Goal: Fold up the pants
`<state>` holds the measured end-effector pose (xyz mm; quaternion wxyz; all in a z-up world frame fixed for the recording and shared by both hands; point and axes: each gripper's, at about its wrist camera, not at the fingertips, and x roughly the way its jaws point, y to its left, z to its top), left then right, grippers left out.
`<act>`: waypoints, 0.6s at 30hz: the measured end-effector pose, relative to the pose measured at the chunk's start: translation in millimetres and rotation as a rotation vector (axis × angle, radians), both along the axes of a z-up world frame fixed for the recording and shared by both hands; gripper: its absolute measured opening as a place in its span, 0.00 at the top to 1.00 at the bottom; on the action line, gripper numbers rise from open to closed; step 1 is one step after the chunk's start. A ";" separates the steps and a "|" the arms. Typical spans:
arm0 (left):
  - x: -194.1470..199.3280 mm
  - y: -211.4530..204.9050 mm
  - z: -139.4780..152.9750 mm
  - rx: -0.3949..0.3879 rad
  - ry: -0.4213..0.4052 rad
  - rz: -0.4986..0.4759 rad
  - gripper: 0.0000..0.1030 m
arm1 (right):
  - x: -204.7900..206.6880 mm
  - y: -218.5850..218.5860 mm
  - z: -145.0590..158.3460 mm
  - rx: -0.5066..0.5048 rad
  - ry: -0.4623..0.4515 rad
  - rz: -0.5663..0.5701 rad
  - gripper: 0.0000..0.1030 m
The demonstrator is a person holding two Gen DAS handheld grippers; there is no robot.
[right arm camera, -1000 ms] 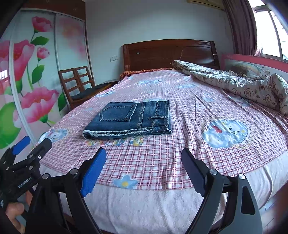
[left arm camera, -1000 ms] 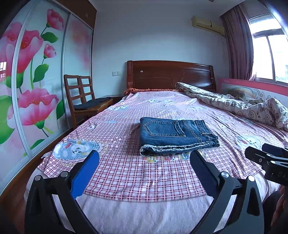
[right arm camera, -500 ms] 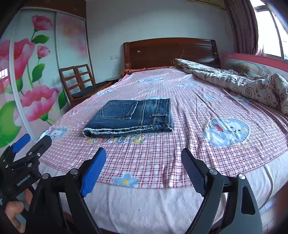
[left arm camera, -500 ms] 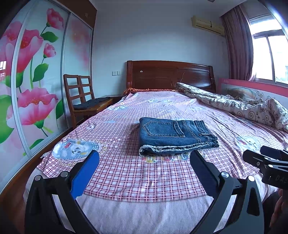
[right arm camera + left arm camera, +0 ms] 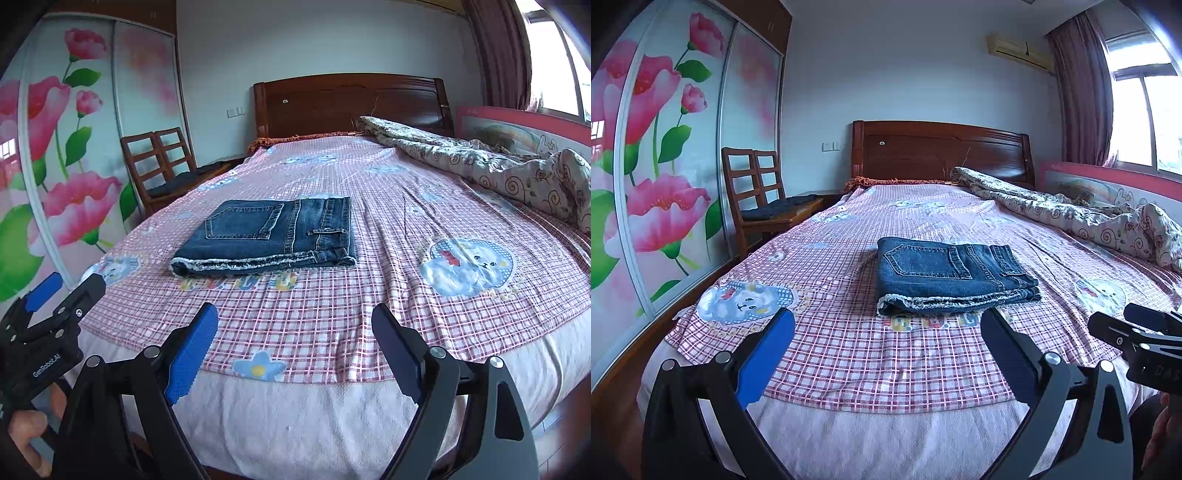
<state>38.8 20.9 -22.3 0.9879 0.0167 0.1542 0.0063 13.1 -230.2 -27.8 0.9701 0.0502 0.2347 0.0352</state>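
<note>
**Pants lay folded; both grippers hung back, empty**

The left gripper (image 5: 886, 332) had its fingers (image 5: 764, 358) spread wide and held nothing; it hovered over the foot of the bed, short of the cloth. The right gripper (image 5: 293, 332) was the same, fingers (image 5: 192, 350) wide apart and empty, beside the left one at the bed's near edge.

Beyond both, the pants (image 5: 269, 236) lay on the checked sheet (image 5: 332, 314) in the middle of the bed (image 5: 886, 435) as a compact, squared-off stack, back pocket up, frayed hems along the near edge. Judging by that shape, the folding looked finished, or very nearly; at most the slightly uneven layers on the near side might have wanted squaring.

Further out, a crumpled quilt (image 5: 1089, 218) ran along the right side, well apart from the pants. A wooden chair (image 5: 764, 199) stood by the flowered wardrobe doors (image 5: 657, 184) to the left, and the headboard (image 5: 938, 151) closed the far end. Nothing stood between the grippers and the pants.
</note>
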 end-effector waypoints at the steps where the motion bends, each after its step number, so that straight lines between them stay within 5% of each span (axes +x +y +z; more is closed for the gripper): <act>1: 0.7 0.3 0.3 0.000 0.001 0.000 0.02 | 0.2 -0.1 0.0 0.000 0.000 0.001 0.18; 18: 6.3 -5.4 2.8 0.052 0.039 -0.008 0.02 | 1.4 2.9 -2.2 -0.020 0.015 0.007 0.18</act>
